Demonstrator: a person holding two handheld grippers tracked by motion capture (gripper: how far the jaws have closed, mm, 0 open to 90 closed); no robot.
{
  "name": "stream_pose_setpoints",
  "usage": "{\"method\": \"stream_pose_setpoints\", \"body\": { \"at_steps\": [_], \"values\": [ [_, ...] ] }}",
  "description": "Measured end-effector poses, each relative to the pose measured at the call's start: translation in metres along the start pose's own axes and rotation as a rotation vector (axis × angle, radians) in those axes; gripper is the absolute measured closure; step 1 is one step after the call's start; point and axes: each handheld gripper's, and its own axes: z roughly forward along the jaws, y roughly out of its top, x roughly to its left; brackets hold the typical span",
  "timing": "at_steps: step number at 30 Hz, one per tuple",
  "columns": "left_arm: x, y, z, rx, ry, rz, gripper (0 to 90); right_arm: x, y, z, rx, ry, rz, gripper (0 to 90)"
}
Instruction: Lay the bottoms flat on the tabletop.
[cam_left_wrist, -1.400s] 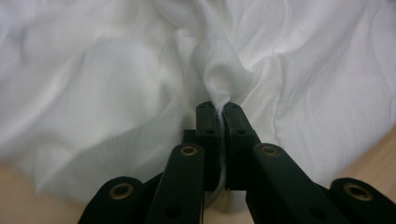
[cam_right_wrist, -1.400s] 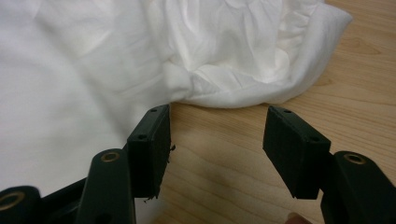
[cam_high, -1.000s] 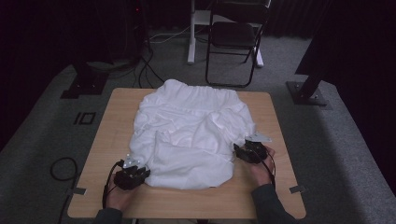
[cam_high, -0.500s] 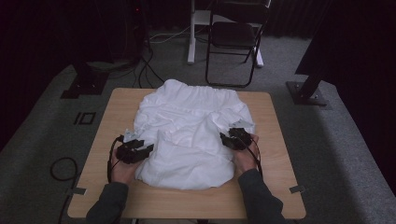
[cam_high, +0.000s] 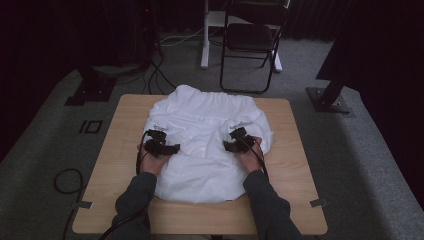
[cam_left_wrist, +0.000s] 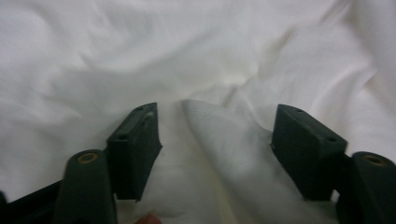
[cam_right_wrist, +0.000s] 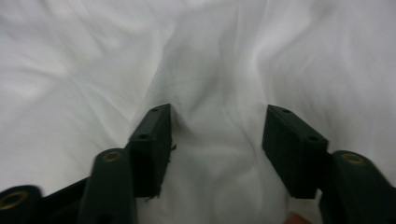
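- Your left gripper (cam_high: 161, 144) is resting released on the crumpled white cloth garment (cam_high: 207, 140), jaws having just been opening, fabric lying loose between them.
- Your right gripper (cam_high: 239, 140) is also standing released over the garment's right side on the light wooden table (cam_high: 295, 185).

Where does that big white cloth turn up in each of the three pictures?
High view: white cloth covers the table centre.
Left gripper view: cloth behind and between the open jaws.
Right gripper view: cloth likewise, a fold running up between the jaws.
Shared landmark: the cloth's creases.
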Motion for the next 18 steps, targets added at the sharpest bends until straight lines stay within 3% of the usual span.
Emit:
{"method": "stream_pose_setpoints", "body": {
  "at_steps": [2, 5, 12, 18],
  "values": [
    [-0.001, -0.006, 0.005, 0.035, -0.005, 0.011, 55.0, -0.001, -0.004, 0.006, 0.048, 0.007, -0.009, 66.7],
    [-0.002, -0.012, -0.002, 0.012, -0.013, 0.018, 81.1, -0.003, -0.01, 0.001, 0.059, -0.012, 0.0, 85.3],
    [-0.001, -0.031, -0.032, -0.045, -0.018, 0.034, 86.4, -0.008, -0.04, -0.05, 0.01, -0.054, -0.028, 87.2],
    [0.002, -0.054, -0.056, -0.082, -0.012, 0.024, 86.9, -0.023, -0.088, -0.096, -0.032, -0.09, 0.018, 87.1]
  ]
}}
